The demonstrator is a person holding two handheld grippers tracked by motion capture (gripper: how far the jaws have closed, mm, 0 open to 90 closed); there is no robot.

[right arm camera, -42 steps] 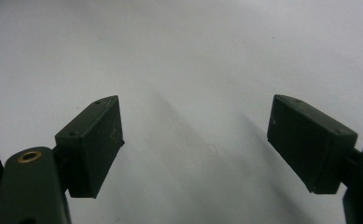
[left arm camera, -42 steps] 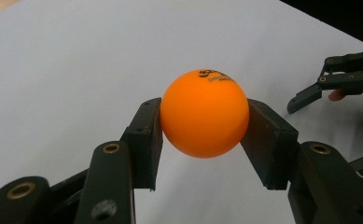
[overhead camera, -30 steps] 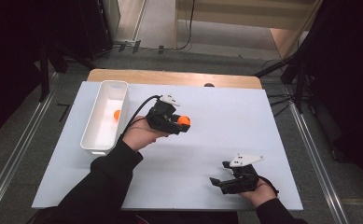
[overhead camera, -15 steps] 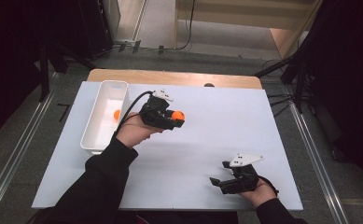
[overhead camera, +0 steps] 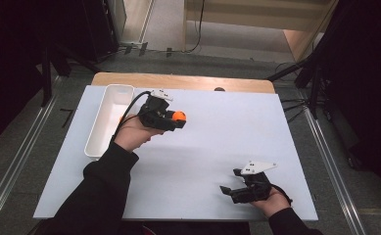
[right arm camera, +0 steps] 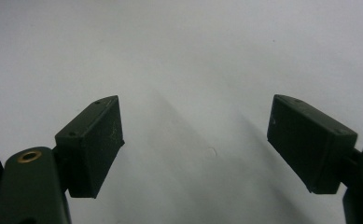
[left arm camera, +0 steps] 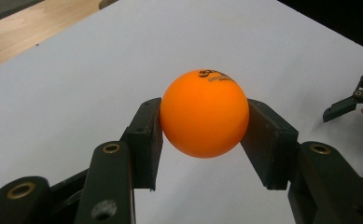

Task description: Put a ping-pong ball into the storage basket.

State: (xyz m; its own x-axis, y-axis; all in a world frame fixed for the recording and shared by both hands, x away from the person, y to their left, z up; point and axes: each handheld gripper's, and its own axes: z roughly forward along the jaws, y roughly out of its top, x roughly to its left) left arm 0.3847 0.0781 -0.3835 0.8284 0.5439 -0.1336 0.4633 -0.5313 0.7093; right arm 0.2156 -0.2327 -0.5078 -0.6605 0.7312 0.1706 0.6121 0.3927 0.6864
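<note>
Left gripper (left arm camera: 202,121) clamped on orange ball (left arm camera: 204,113) across its widest part, carried clear above the white worktop (overhead camera: 217,147) just beside the white bin (overhead camera: 110,98), likely its destination; right gripper (right arm camera: 195,144) jaws apart, parked idle near the worktop's front edge.

The orange ball (left arm camera: 204,113) looks like smooth, faintly glossy plastic with printed lettering. The white board (overhead camera: 227,147) is matt and smooth. The bin (overhead camera: 102,128) is glossy white plastic. The far table edge (overhead camera: 178,81) shows bare wood.
</note>
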